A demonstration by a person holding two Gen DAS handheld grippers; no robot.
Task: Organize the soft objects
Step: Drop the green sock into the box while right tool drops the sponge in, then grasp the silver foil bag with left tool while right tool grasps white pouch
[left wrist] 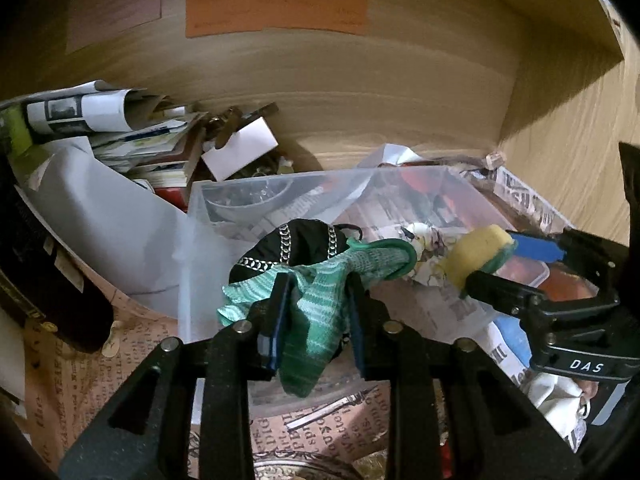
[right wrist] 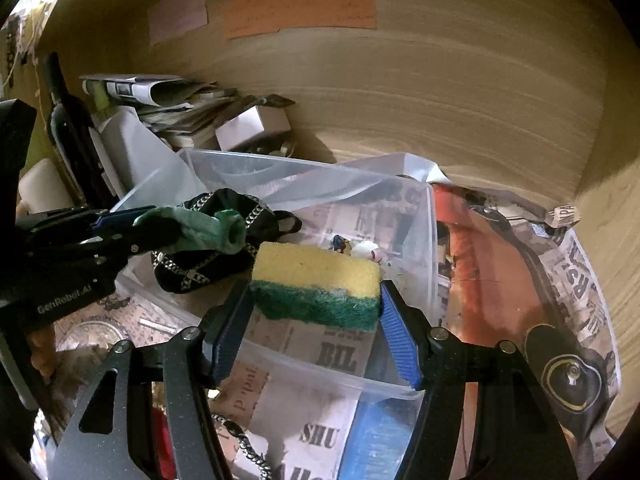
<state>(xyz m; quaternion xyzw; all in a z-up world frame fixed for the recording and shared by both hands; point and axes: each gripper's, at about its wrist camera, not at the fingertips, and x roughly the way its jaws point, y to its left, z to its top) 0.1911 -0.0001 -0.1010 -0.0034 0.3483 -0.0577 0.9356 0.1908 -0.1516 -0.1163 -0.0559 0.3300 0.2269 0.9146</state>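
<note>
Left wrist view showed the left hand-held gripper (left wrist: 318,308) closed to a narrow gap on a green striped sock (left wrist: 320,312), which hung bunched between the blue pads (left wrist: 276,332) above the near edge of a clear plastic bin (left wrist: 320,184). A black chain-trimmed pouch (left wrist: 300,246) sat in the bin just behind the sock, touching it. Right wrist view showed the right hand-held gripper (right wrist: 316,304) about half open, its pads pressed on both ends of a yellow and green sponge (right wrist: 316,284), held over the bin (right wrist: 360,200). Something small and pale lay on the newspaper lining beyond the sponge; I could not tell what it was. Judging by this, sorting looked partway done: one soft item was already in the bin, two were in hand above it and not yet released, and the cluttered surface (right wrist: 520,240) around it probably held more
</note>
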